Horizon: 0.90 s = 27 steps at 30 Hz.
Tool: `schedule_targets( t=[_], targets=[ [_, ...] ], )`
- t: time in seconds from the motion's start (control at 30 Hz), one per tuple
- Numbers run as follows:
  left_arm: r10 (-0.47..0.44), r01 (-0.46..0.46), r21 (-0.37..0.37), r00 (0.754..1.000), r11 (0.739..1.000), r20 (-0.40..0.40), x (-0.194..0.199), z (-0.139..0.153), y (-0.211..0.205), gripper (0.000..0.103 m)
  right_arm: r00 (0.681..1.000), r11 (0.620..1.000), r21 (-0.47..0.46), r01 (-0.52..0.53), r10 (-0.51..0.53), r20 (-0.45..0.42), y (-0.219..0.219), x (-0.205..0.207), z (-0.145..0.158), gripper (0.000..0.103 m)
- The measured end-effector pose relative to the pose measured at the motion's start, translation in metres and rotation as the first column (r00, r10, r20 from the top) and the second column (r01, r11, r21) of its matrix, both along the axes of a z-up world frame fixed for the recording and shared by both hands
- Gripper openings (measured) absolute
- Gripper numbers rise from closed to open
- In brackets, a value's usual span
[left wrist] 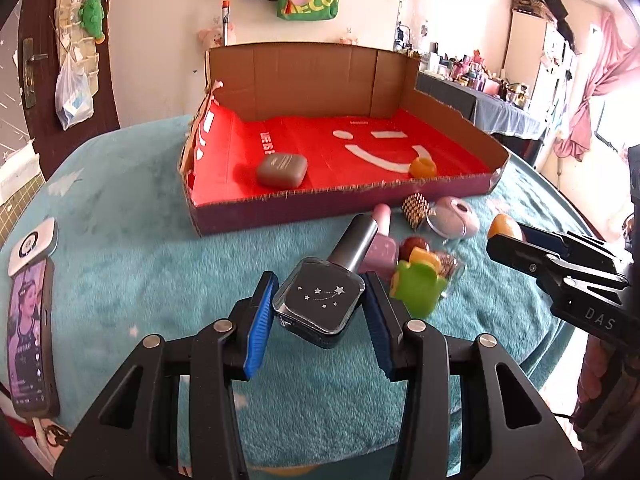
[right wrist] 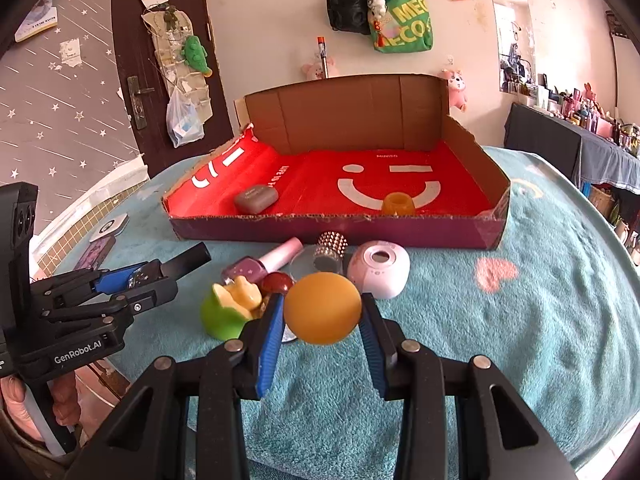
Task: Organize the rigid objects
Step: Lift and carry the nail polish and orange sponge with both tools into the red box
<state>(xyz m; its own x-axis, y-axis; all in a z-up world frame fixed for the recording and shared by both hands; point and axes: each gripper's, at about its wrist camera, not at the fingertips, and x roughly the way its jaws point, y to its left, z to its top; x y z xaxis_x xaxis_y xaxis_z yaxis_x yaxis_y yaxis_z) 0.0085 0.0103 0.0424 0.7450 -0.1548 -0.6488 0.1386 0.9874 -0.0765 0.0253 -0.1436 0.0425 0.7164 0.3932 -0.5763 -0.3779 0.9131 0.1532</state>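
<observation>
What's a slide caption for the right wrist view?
Right gripper shut on orange ball, short of the red-lined cardboard tray.

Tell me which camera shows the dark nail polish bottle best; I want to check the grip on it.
The left wrist view: the dark nail polish bottle sits large between the left gripper pads. The right wrist view shows only its cap beyond that gripper.

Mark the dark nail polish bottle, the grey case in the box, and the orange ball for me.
dark nail polish bottle (left wrist: pixel 320 300): left wrist view, on its flat starred face.
grey case (left wrist: pixel 282 170): left wrist view, on its lid top.
orange ball (right wrist: pixel 322 308): right wrist view, on the middle of its front.
</observation>
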Motion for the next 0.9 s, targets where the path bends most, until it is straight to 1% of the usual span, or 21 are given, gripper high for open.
schedule_targets(
  t=[0.27,0.4,0.47,0.7,0.8,0.9],
  targets=[
    [-0.031,0.031,-0.002,0.999,1.000,0.033,0.014,0.018,-0.004,0.041,0.999,0.998,0.041,-0.043,0.043,-0.005,-0.001,0.017,0.017,0.040],
    [-0.051,0.051,-0.013,0.998,0.999,0.038,0.024,0.024,-0.003,0.041,0.998,0.997,0.040,-0.059,0.060,0.000,0.000,0.026,0.027,0.040],
    [-0.063,0.064,-0.023,0.998,0.998,0.024,0.032,0.026,-0.001,0.041,0.998,0.997,0.041,-0.068,0.068,0.002,0.000,0.032,0.031,0.040],
    [-0.076,0.076,-0.041,0.997,0.996,0.008,0.051,0.033,0.005,0.041,0.996,0.995,0.027,-0.094,0.094,-0.009,0.001,0.052,0.039,0.040],
    [-0.089,0.087,-0.055,0.996,0.995,-0.018,0.062,0.031,0.007,0.041,0.995,0.995,0.018,-0.102,0.102,-0.019,0.003,0.063,0.041,0.040],
    [-0.102,0.099,-0.059,0.994,0.993,-0.045,0.073,0.026,0.007,0.041,0.992,0.993,0.022,-0.114,0.115,-0.047,0.005,0.077,0.041,0.040]
  ],
)
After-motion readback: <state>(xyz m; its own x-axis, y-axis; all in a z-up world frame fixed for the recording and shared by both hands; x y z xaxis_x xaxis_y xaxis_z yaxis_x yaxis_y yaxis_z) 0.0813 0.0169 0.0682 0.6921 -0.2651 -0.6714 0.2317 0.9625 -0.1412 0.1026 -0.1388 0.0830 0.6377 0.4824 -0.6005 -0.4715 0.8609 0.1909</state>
